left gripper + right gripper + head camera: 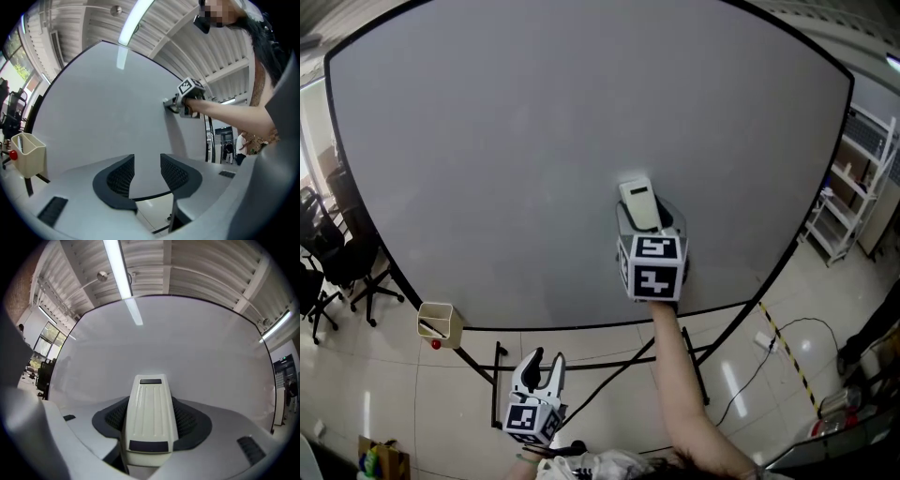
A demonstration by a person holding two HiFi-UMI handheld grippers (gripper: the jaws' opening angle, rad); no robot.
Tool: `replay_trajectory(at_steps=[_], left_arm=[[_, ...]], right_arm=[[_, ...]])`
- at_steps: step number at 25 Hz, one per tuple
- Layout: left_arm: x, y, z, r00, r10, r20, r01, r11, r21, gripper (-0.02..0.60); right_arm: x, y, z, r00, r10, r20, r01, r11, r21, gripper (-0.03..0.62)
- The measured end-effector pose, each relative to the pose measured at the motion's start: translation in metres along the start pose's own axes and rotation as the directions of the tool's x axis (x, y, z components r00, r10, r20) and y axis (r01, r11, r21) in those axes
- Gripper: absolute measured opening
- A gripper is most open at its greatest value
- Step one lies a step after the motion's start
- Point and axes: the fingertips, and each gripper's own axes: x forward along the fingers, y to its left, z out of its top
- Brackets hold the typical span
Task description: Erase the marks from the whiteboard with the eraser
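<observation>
A large whiteboard [534, 141] on a black stand fills the head view; I see no marks on its surface. My right gripper [643, 217] is shut on a cream-coloured eraser [638, 203], held against the board's lower right part. In the right gripper view the eraser [149, 420] sits between the jaws, pointing at the whiteboard [187, 348]. My left gripper [544, 367] hangs below the board's bottom edge, open and holding nothing. In the left gripper view the jaws of the left gripper [147, 174] stand apart, and the right gripper [180, 104] shows against the whiteboard [103, 108].
A beige holder [440, 323] with a red-capped marker hangs at the board's lower left corner. Office chairs [333, 253] stand at the left, a white shelf rack [853, 178] at the right. Cables [787, 347] lie on the tiled floor.
</observation>
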Motion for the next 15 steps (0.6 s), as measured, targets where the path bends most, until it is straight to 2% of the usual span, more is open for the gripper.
replay_trajectory(at_steps=[2,3,5,7,8,9,10,13,15], left_arm=[[0.000,-0.005,0.000,1.000,-0.004,-0.002,0.004,1.000,-0.006,0.153],[0.000,-0.007,0.003,1.000,-0.001,0.003,0.001,1.000,-0.017,0.153],[0.000,-0.007,0.009,1.000,0.008,0.013,-0.008,0.999,-0.032,0.153],[-0.002,-0.003,0.011,1.000,0.018,0.014,-0.017,0.999,-0.034,0.153],[-0.004,0.000,0.011,1.000,0.024,0.014,-0.024,0.999,-0.038,0.153],[-0.006,0.003,0.008,0.999,0.030,0.010,-0.030,0.999,-0.038,0.153],[-0.007,0.005,0.006,0.999,0.036,0.006,-0.035,0.999,-0.036,0.153],[-0.006,0.006,0.001,0.999,0.035,-0.005,-0.035,0.999,-0.026,0.153],[-0.004,0.002,0.001,1.000,0.024,-0.003,-0.024,1.000,-0.018,0.153]], right_arm=[[0.000,-0.011,0.037,0.998,-0.024,0.056,0.024,1.000,0.001,0.278],[0.000,-0.010,0.033,0.998,-0.029,0.059,0.029,1.000,0.002,0.278],[-0.002,0.005,-0.020,1.000,-0.016,-0.001,0.016,1.000,0.011,0.279],[-0.006,0.024,-0.089,0.994,0.007,-0.110,-0.007,1.000,0.002,0.279],[-0.007,0.028,-0.108,0.989,0.013,-0.146,-0.015,1.000,-0.013,0.279],[-0.007,0.029,-0.109,0.988,0.016,-0.155,-0.019,1.000,-0.024,0.278],[-0.006,0.025,-0.094,0.991,0.016,-0.136,-0.020,1.000,-0.024,0.278],[0.002,-0.001,0.002,1.000,-0.006,0.004,0.006,1.000,0.006,0.278],[0.005,-0.015,0.034,0.997,-0.032,0.064,0.031,0.999,0.011,0.278]])
